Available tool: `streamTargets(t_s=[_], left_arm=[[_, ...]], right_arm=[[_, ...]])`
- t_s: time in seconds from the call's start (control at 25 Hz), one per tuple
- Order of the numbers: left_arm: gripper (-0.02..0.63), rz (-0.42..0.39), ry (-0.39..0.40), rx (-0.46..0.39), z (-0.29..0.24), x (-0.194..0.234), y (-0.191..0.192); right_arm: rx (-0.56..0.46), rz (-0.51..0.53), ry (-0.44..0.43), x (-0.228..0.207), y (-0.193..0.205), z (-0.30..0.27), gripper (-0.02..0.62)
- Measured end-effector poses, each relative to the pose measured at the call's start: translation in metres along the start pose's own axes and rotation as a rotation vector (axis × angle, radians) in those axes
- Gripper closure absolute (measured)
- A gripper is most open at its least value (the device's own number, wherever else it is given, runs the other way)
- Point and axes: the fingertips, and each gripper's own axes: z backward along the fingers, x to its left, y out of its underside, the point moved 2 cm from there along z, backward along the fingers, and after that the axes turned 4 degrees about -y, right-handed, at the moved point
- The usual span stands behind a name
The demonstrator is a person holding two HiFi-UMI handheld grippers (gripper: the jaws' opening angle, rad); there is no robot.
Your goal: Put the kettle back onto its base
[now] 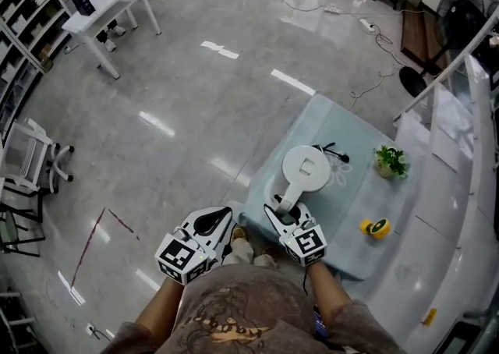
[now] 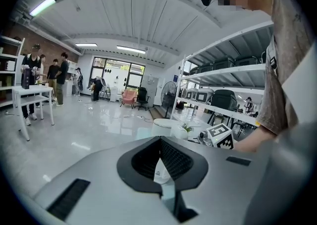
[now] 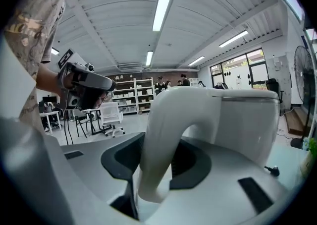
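Note:
A white kettle (image 1: 306, 167) stands over the pale blue table (image 1: 327, 122), and its handle (image 1: 287, 196) points toward me. My right gripper (image 1: 279, 216) is shut on that handle (image 3: 163, 135), one black pad on each side (image 3: 156, 164), with the kettle's body (image 3: 247, 120) just beyond. A black cord (image 1: 335, 153) lies behind the kettle; the base itself is not visible. My left gripper (image 1: 210, 224) hangs left of the table over the floor, its pads meeting at the tips with nothing held (image 2: 159, 154). From there the kettle (image 2: 166, 126) shows far ahead.
A small potted plant (image 1: 390, 161) and a yellow tape roll (image 1: 378, 228) sit on the table's right side. White shelving (image 1: 460, 150) runs along the right. A fan (image 1: 460, 9), a white desk with people (image 1: 109, 5) and a chair (image 1: 31, 161) stand farther off.

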Motion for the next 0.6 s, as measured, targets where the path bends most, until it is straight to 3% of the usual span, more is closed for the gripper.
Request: streamTargets(t_s=[0.6], left_arm=[[0.584, 0.033, -0.038, 0.034, 0.012, 0.0, 0.017]], right_arm=[[0.019, 0.002, -0.06, 0.019, 0.022, -0.007, 0.445]])
